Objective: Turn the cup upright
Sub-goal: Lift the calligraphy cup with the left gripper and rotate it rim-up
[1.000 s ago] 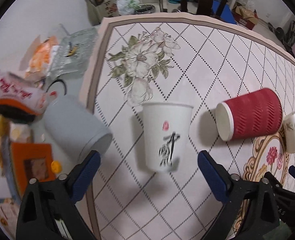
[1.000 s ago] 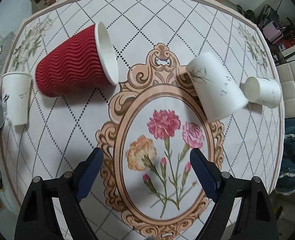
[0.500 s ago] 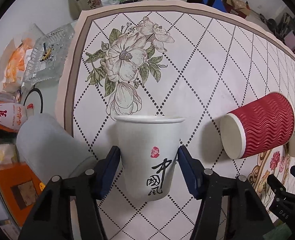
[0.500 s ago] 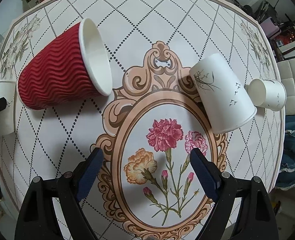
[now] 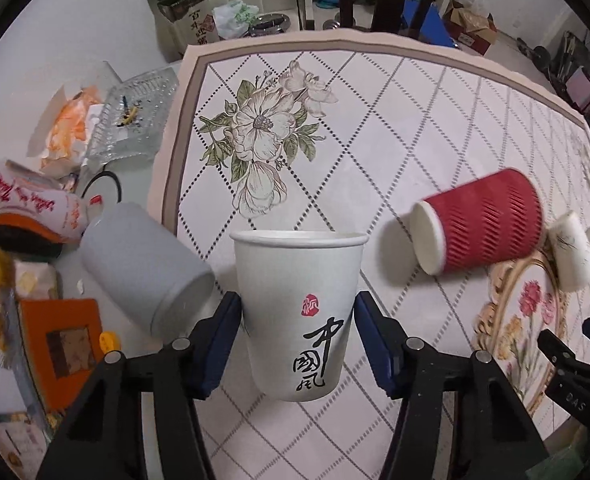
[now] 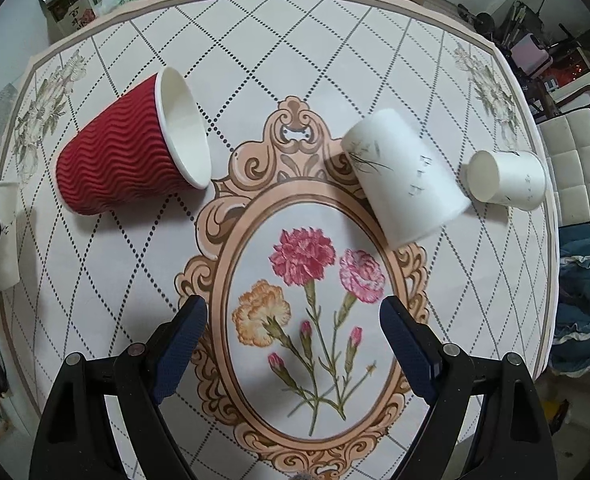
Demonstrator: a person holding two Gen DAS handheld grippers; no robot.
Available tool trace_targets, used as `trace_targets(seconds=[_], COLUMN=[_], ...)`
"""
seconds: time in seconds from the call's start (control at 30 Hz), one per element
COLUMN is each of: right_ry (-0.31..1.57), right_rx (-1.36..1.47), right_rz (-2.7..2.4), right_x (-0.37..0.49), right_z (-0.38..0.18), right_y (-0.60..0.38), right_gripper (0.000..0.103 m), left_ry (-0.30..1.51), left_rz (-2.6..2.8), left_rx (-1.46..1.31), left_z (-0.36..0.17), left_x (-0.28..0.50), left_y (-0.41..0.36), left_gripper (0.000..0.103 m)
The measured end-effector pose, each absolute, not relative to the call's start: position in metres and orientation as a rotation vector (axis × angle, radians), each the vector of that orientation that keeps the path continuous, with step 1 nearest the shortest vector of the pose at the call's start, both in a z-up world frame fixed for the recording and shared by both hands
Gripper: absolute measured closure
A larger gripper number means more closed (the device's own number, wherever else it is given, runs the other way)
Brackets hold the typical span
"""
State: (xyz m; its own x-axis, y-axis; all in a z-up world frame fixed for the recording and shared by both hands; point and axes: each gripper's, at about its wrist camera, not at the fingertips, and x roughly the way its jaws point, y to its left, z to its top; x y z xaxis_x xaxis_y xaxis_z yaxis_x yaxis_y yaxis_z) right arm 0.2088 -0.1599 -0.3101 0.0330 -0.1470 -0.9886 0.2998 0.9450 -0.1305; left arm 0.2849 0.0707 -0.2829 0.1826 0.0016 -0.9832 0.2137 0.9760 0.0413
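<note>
White paper cup with black calligraphy (image 5: 299,312) upright, mouth up, clamped in left gripper (image 5: 297,334), axis vertical.

Both blue pads squeeze its lower wall; cup sits at near left of patterned tablecloth (image 5: 415,120), contact with the cloth can't be confirmed. Red ribbed paper cup (image 6: 131,152) lies on its side to the right, nearer the right gripper (image 6: 293,330), which hangs wide open, empty, over the flower oval. Two white cups (image 6: 403,180) farther right, also tipped. Versus 1 s ago: left jaws were open around the cup, now closed; right gripper unchanged.
</note>
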Motion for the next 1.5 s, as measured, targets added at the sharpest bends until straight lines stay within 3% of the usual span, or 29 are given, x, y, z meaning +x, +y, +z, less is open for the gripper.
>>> trace_targets(seconds=[0.33,0.67,1.13,1.5], right_ry=[1.478,1.52,1.569,1.568], right_rx=[0.138,0.154,0.193,0.222], right_rz=[-0.319,-0.374,-0.468,-0.48], right_x=[0.15,0.085,0.048,0.048], right_z=[-0.287,-0.303,-0.338,-0.346], right_y=[-0.18,-0.248,-0.319,-0.336], right_gripper=[0.013,0.013,0.013,0.013], left_ry=[1.385,1.517,1.615,1.626], left_rz=[-0.164,-0.248,-0.228,-0.237], left_rx=[0.127,-0.025,-0.055,-0.005], left_z=[-0.245,-0.27,-0.341,-0.347], left_x=[0.205,0.133,0.125,0.131], left_y=[0.036,-0.042,-0.096,-0.107], left_gripper=[0.048,0.048,0.047,0.044])
